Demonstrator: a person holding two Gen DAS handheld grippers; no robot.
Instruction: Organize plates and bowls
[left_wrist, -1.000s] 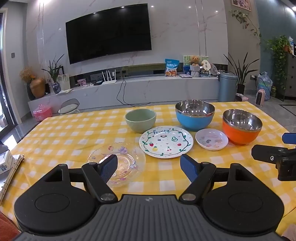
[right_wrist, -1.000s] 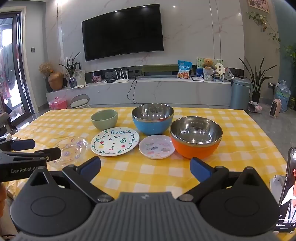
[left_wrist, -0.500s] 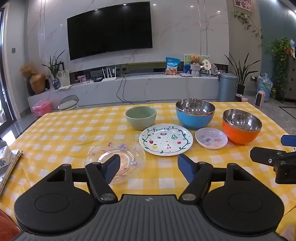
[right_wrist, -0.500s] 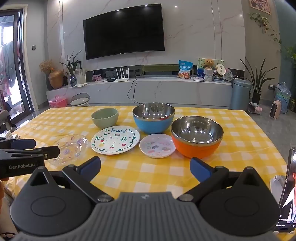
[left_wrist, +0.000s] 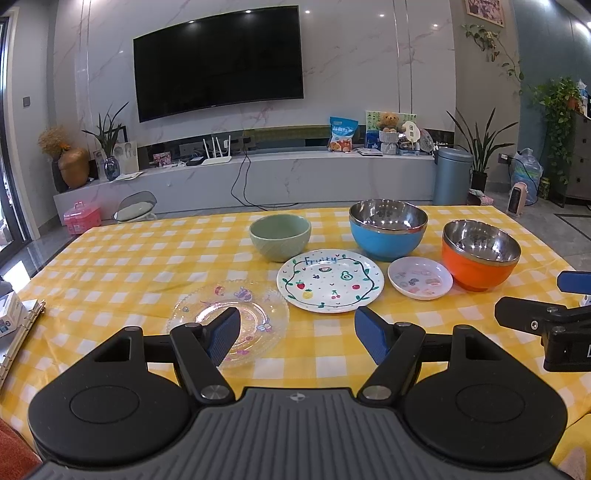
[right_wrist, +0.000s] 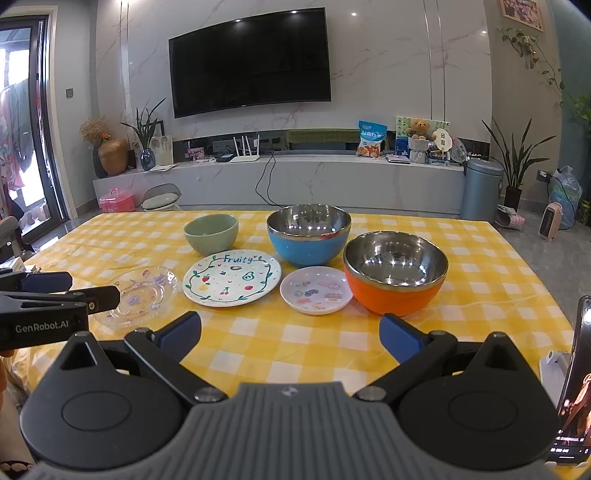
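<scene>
On the yellow checked tablecloth (left_wrist: 110, 273) lie a clear glass plate (left_wrist: 255, 314) (right_wrist: 144, 295), a white "Fruity" plate (left_wrist: 330, 282) (right_wrist: 232, 278) and a small pale plate (left_wrist: 420, 282) (right_wrist: 316, 290). Behind them stand a green bowl (left_wrist: 280, 236) (right_wrist: 211, 233), a blue steel-lined bowl (left_wrist: 388, 229) (right_wrist: 308, 234) and an orange steel-lined bowl (left_wrist: 480, 254) (right_wrist: 395, 271). My left gripper (left_wrist: 297, 334) is open, its left finger over the glass plate's near edge. My right gripper (right_wrist: 290, 334) is open in front of the small plate and holds nothing.
A ring binder (left_wrist: 18, 332) and a small box lie at the table's left edge. A phone on a stand (right_wrist: 572, 376) is at the right edge. Beyond the table are a TV wall, a low marble console, a stool and a blue bin (left_wrist: 452, 175).
Both grippers have risen and drawn back slightly, so the dishes sit a little lower in view. No dish has moved. Both stay open.
</scene>
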